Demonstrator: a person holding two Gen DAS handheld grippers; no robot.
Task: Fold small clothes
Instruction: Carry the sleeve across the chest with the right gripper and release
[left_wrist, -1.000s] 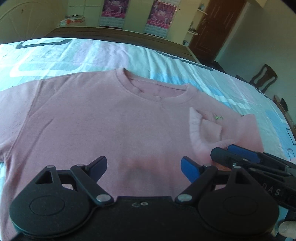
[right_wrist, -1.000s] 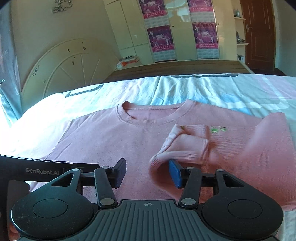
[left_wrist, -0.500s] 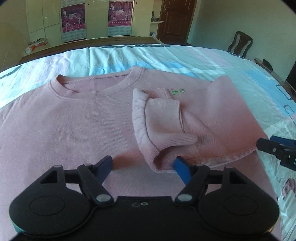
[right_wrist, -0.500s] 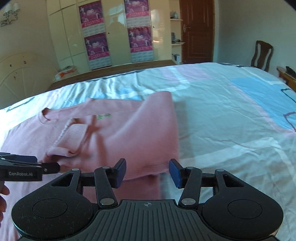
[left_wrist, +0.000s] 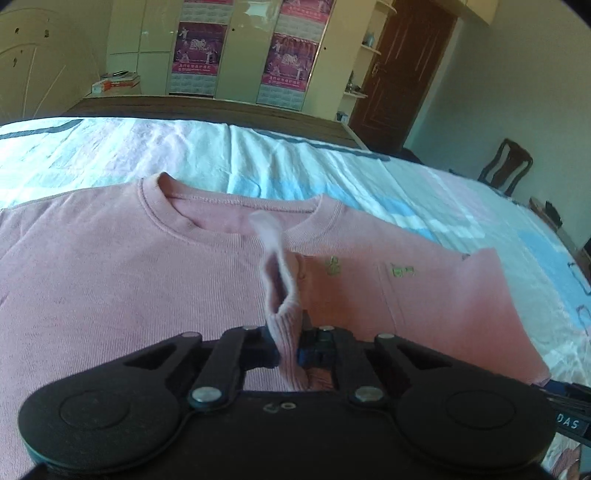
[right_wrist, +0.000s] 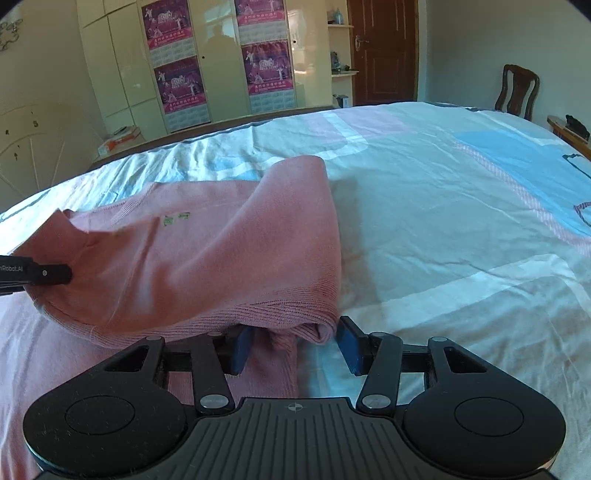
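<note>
A pink sweatshirt (left_wrist: 110, 280) lies flat on the bed, collar away from me, with its right side folded over the chest. My left gripper (left_wrist: 288, 345) is shut on the ribbed sleeve cuff (left_wrist: 286, 325) and holds it up. In the right wrist view the folded pink sweatshirt (right_wrist: 207, 266) bulges upward, and my right gripper (right_wrist: 295, 349) is open with the folded ribbed hem edge (right_wrist: 288, 332) between its blue pads. The left gripper's fingers (right_wrist: 44, 275) show at the left edge, pinching the cloth.
The bed sheet (right_wrist: 443, 221) is pale with blue and pink blocks. A wooden footboard (left_wrist: 221, 110) runs along the far edge. Wardrobes with posters (right_wrist: 266, 74), a brown door (right_wrist: 384, 51) and a chair (right_wrist: 517, 92) stand beyond the bed.
My left gripper has closed on the sleeve cuff and lifted it. My right gripper has moved in so the folded hem edge sits between its open pads.
</note>
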